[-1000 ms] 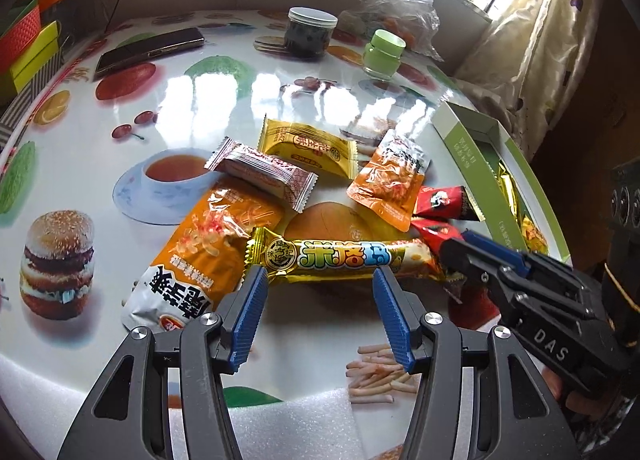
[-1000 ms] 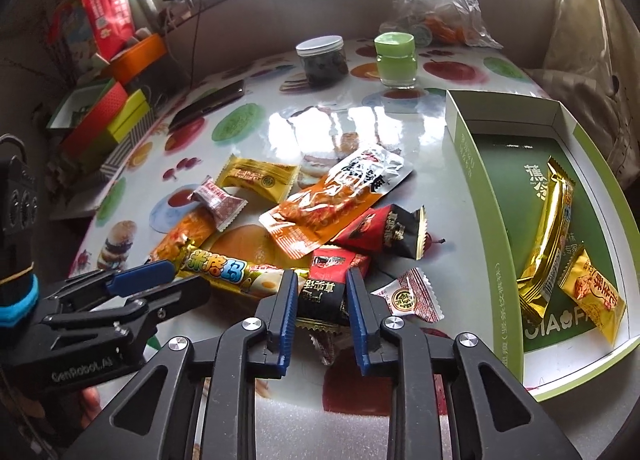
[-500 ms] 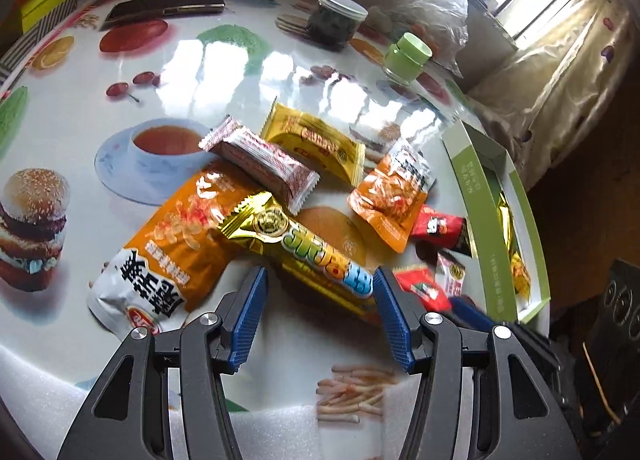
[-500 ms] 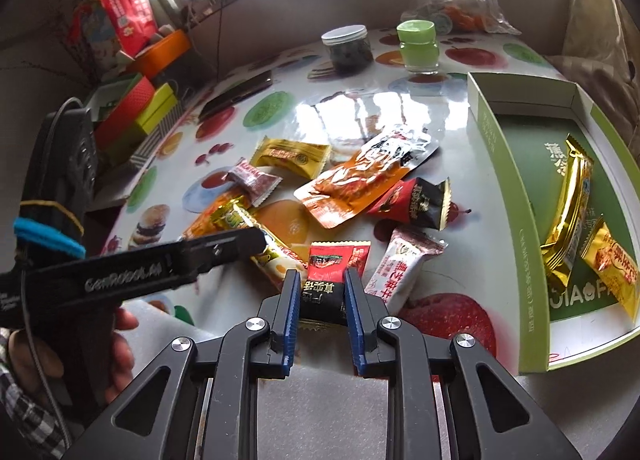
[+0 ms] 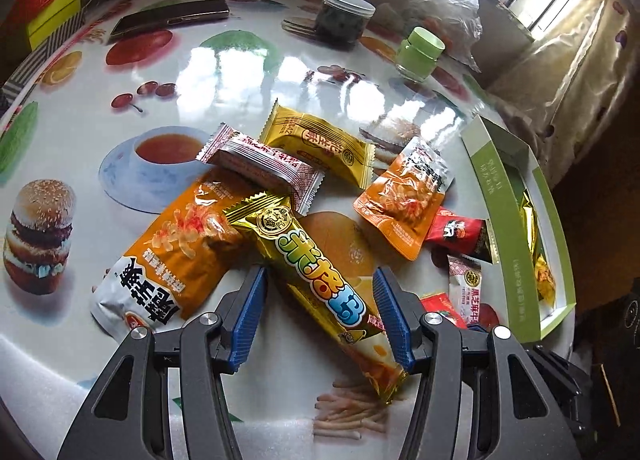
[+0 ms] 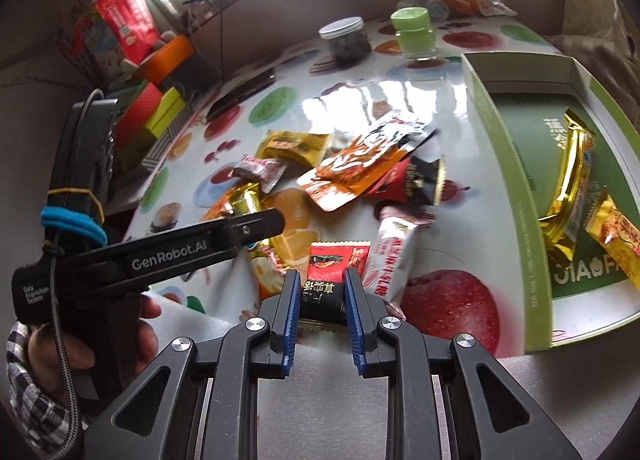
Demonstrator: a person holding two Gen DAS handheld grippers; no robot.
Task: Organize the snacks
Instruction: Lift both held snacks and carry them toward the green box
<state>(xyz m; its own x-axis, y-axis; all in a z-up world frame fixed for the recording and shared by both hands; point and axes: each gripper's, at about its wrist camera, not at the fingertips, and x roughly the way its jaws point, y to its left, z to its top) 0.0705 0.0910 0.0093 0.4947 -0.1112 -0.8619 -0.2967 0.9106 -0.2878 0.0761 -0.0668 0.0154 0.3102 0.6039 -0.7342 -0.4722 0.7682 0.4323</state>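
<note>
My left gripper (image 5: 318, 290) is open, its jaws on either side of a long gold snack bar (image 5: 316, 272) that lies diagonally on the table. A big orange chip bag (image 5: 172, 252) lies to its left. My right gripper (image 6: 320, 288) is shut on a red and black packet (image 6: 326, 286), lifted near the table's front edge. A white packet (image 6: 394, 260) lies just right of it. A green box (image 6: 504, 164) at the right holds a gold bar (image 6: 568, 176) and an orange packet (image 6: 618, 236).
More packets lie mid-table: yellow (image 5: 320, 144), pink-white (image 5: 264, 168), orange (image 5: 404, 196), red-black (image 5: 460, 234). A dark jar (image 5: 344, 22), a green-lidded jar (image 5: 420, 52), a phone (image 5: 172, 18) and a plastic bag (image 5: 444, 0) stand at the back. Coloured boxes (image 6: 160, 112) sit far left.
My left gripper has moved forward so the gold bar lies between its open jaws. My right gripper has lifted and drawn back with the red and black packet.
</note>
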